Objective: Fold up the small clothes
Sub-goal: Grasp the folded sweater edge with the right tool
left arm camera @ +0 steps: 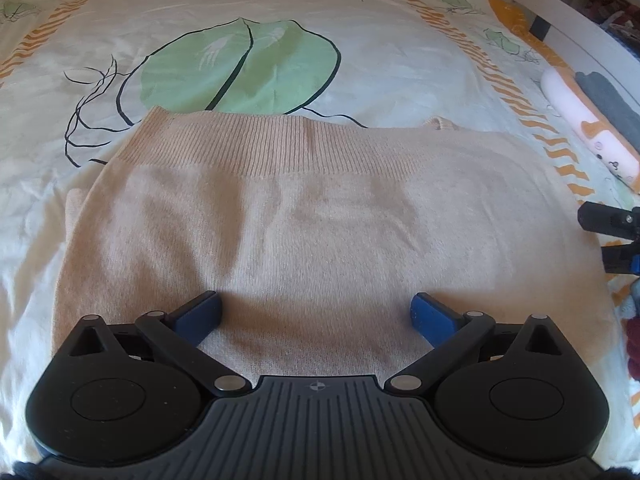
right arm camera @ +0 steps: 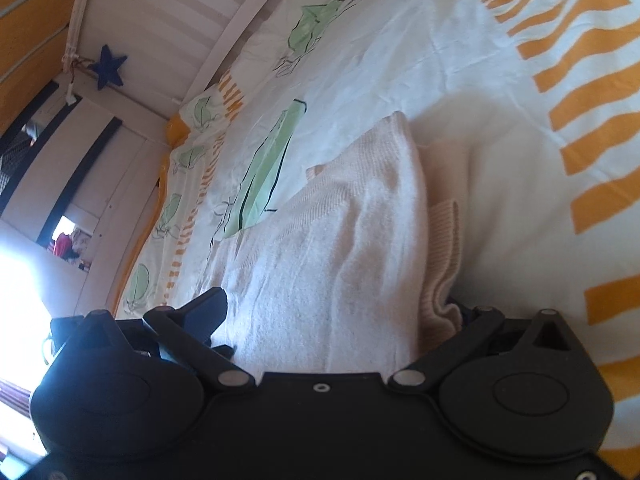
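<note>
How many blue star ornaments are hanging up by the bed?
1. A single blue star hangs from a cord on the white bed frame, upper left in the right wrist view. Others may lie outside the frame.

Both tongs (left arm camera: 316, 312) (right arm camera: 340, 316) spread wide

A: Item count on the bed?
B: 1 beige knit garment (left arm camera: 304, 216), 1 printed bedsheet (left arm camera: 240, 12), 1 plush toy (left arm camera: 588, 128).
A: Tools?
B: 2 hand-held grippers: left (left arm camera: 316, 312), right (right arm camera: 340, 316).

leaf-print bedspread (left arm camera: 280, 32), white bed rail (right arm camera: 224, 40), blue star (right arm camera: 108, 66).
</note>
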A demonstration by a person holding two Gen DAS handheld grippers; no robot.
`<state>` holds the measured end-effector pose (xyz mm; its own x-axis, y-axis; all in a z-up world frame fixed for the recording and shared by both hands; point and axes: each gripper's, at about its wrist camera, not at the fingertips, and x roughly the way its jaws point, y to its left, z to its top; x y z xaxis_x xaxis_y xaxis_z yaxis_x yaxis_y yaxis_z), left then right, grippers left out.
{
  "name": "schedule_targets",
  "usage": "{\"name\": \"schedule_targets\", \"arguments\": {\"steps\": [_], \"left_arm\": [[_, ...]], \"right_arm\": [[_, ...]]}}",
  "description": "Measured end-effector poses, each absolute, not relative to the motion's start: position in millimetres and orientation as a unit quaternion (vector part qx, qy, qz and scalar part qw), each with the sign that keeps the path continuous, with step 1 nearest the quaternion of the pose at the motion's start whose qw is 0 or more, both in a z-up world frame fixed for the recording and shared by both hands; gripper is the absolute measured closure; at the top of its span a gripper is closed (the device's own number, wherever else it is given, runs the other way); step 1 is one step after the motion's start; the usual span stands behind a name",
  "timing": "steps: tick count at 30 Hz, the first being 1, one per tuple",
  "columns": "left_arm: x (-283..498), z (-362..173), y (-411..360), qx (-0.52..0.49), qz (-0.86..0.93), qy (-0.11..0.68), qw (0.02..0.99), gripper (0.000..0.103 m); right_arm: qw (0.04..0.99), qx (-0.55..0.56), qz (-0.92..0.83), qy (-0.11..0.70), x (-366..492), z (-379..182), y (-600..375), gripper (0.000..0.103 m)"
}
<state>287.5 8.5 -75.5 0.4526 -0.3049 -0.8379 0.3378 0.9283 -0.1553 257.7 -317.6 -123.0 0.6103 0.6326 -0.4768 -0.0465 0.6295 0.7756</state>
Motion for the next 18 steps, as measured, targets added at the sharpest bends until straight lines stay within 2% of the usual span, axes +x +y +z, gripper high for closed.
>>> {"name": "schedule_targets", "arguments": {"steps": [10, 12, 17, 18], "left_arm": [[286.6, -76.7, 5.2, 0.008, -0.159, 0.483, 0.861, 0.001], [286.6, -76.6, 4.6, 0.009, -0.157, 0.483, 0.861, 0.001], [289.2, -75.5, 4.2, 0.011, -0.159, 0.489, 0.858, 0.001], [289.7, -75.1, 4.3, 0.014, -0.161, 0.491, 0.856, 0.001]], "right_arm": [[0.814, 0.370, 0.224, 0.389, 258.0, -121.8, -311.0, 0.001], [0.812, 0.373, 0.223, 0.391, 258.0, -122.2, -311.3, 0.008], [0.812, 0.368, 0.212, 0.401, 258.6, -125.6, -313.9, 0.050], [0.808, 0.372, 0.212, 0.405, 259.1, -127.7, -314.5, 0.054]]}}
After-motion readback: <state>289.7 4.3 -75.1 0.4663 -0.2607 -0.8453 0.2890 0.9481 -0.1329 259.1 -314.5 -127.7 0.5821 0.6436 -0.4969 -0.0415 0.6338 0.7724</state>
